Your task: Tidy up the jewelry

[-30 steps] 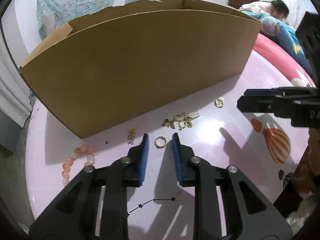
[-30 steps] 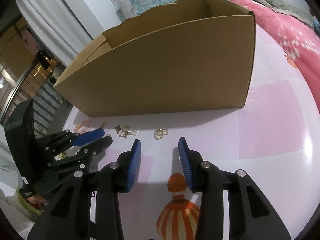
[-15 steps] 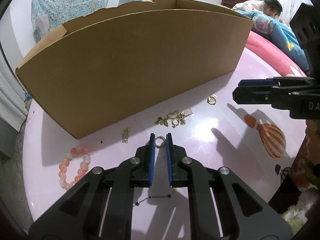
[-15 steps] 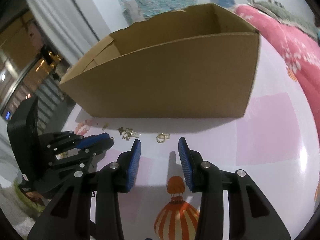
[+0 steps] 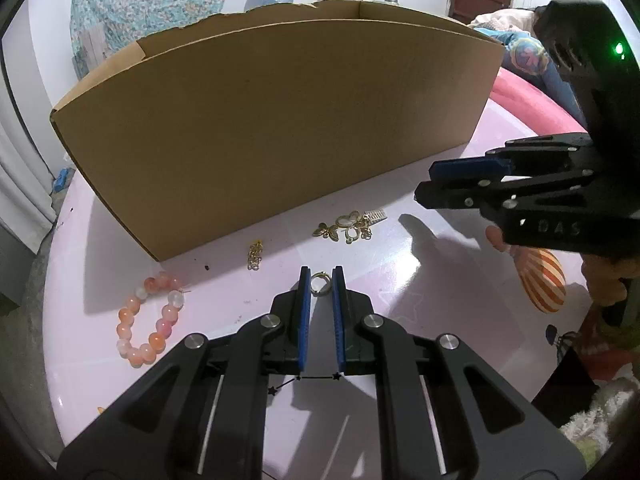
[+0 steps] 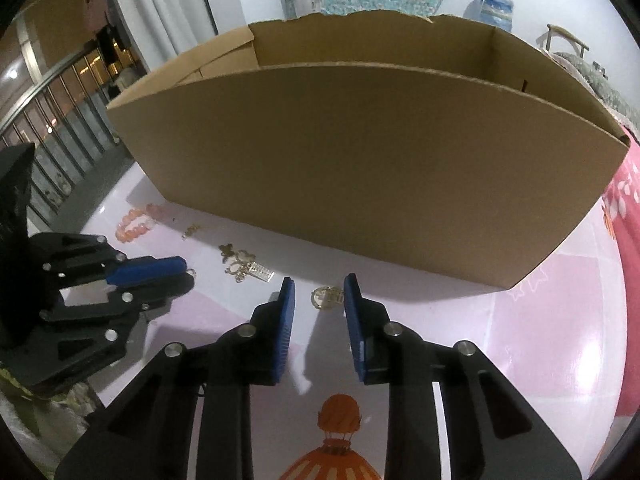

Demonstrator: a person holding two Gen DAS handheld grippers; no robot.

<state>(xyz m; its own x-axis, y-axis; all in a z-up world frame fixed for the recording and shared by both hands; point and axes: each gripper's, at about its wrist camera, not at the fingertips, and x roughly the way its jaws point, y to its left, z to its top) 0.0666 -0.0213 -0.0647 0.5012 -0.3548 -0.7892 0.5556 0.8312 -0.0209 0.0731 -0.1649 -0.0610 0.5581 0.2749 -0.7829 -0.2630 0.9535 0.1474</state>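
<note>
The left gripper [image 5: 320, 280] has clenched on the gold ring [image 5: 319, 282] near the box [image 5: 280, 132] — lift comes next. The right gripper [image 6: 319, 294] is closing around a charm [image 6: 326, 298] — pads not yet touching.

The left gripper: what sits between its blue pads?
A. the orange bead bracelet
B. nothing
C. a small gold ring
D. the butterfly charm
C: a small gold ring sits between the tips of the left gripper; the bead bracelet lies off to its left.
</note>
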